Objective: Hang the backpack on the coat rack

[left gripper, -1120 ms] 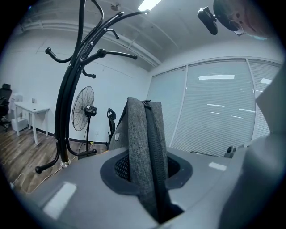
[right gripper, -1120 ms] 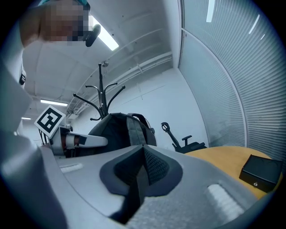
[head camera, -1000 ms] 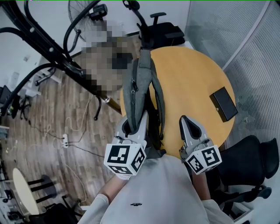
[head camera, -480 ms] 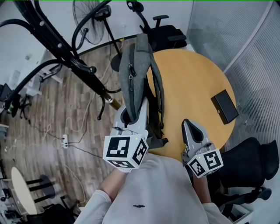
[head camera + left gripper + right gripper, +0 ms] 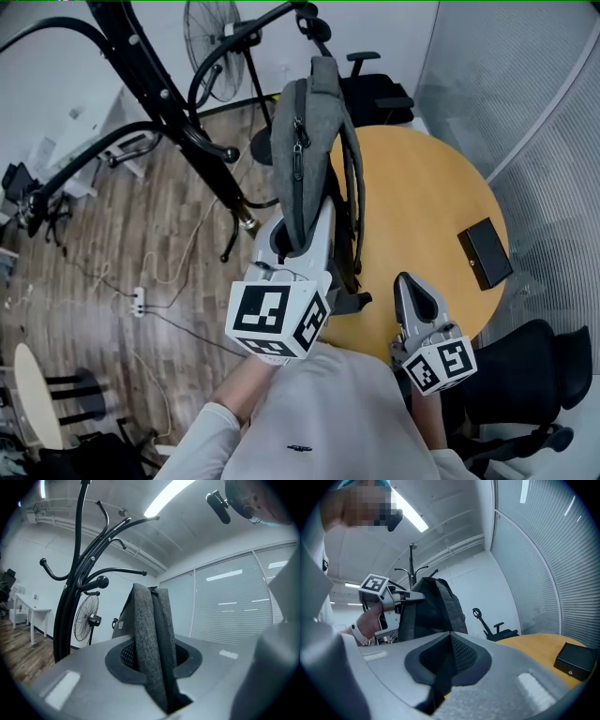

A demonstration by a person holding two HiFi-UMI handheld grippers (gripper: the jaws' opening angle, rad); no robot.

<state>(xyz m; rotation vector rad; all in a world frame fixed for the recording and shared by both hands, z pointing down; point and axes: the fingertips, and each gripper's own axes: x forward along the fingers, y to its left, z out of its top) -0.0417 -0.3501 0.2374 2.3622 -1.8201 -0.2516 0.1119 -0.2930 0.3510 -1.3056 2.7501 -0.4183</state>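
A grey backpack (image 5: pixel 305 169) hangs upright in the air, pinched at its upper fabric by my left gripper (image 5: pixel 302 232), which is shut on it. In the left gripper view the grey fabric and a black strap (image 5: pixel 147 634) run up between the jaws. The black coat rack (image 5: pixel 159 89) stands to the left of the bag, and its curved hooks (image 5: pixel 77 588) show left of the bag in the left gripper view. My right gripper (image 5: pixel 410 286) is shut with nothing in it, low over the table's near edge. From it, the backpack (image 5: pixel 436 606) and the left gripper (image 5: pixel 401 597) show to the left.
A round wooden table (image 5: pixel 422 206) lies under and right of the bag, with a small black box (image 5: pixel 485 253) on it. A standing fan (image 5: pixel 211 23) and an office chair (image 5: pixel 375 89) are behind; another chair (image 5: pixel 534 366) is at the lower right. Cables and a power strip (image 5: pixel 139 300) lie on the floor.
My left gripper has risen with the backpack, which now hangs higher and nearer the coat rack's hooks. The right gripper has stayed where it was.
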